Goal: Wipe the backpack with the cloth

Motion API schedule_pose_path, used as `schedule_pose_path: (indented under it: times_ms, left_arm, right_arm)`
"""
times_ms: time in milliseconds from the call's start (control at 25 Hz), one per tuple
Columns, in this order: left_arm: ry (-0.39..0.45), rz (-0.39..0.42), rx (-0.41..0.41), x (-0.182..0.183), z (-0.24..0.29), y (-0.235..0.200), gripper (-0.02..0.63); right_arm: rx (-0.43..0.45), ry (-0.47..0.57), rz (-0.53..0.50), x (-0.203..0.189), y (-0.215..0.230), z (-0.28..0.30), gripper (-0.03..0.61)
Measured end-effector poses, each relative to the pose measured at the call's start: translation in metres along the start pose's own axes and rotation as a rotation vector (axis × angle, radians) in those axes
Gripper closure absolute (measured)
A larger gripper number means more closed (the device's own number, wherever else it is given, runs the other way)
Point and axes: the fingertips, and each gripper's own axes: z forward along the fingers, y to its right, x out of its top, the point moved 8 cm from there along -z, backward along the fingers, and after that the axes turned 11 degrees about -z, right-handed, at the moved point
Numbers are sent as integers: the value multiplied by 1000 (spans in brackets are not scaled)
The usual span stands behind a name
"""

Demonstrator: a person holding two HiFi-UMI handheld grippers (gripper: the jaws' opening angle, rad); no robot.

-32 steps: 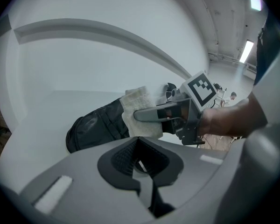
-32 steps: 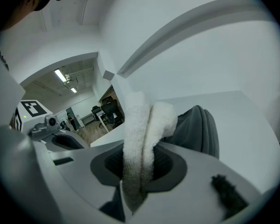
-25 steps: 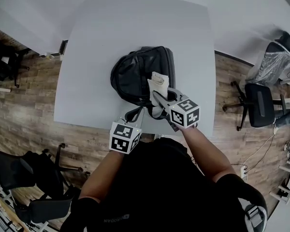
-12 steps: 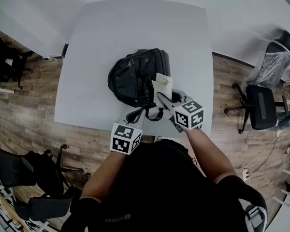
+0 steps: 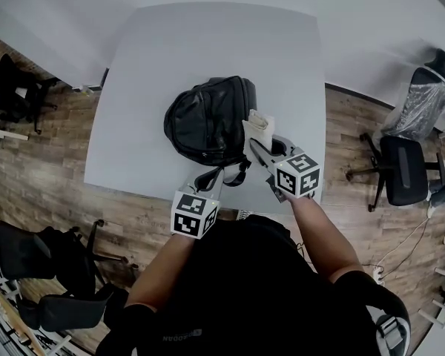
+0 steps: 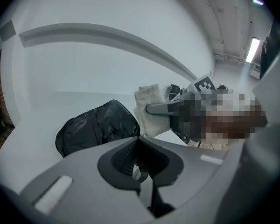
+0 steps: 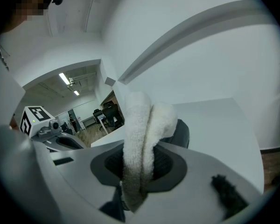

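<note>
Black, creased, leather-like backpack [image 5: 208, 121] sits mid-frame on the grey table [image 5: 208, 43]. Only the right gripper view shows us the right gripper [image 7: 138, 171] pinching a folded white terry cloth [image 7: 140, 134]. In its own view, the left gripper [image 6: 139, 166] has its jaws pressed together.

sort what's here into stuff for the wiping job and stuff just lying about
Job: backpack; cloth in right gripper; left gripper holding the backpack.
Lying about: office chairs; plastic-wrapped chair.
</note>
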Motion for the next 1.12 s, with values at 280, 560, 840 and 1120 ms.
schedule_pose_path:
  times_ms: [280, 560, 840, 1120]
  left_arm:
    - [22, -12, 37, -5, -1, 13, 606]
    - [25, -18, 86, -15, -13, 11, 606]
    - [39, 8, 70, -3, -33, 11, 607]
    - [60, 49, 36, -11, -76, 3, 606]
  right_arm:
    - [-22, 24, -5, -3, 15, -14, 491]
    - [-81, 71, 18, -12, 22, -22, 491]
    - [-75, 136, 69, -11, -4, -36, 491]
    - [-82, 111, 34, -17, -56, -44, 491]
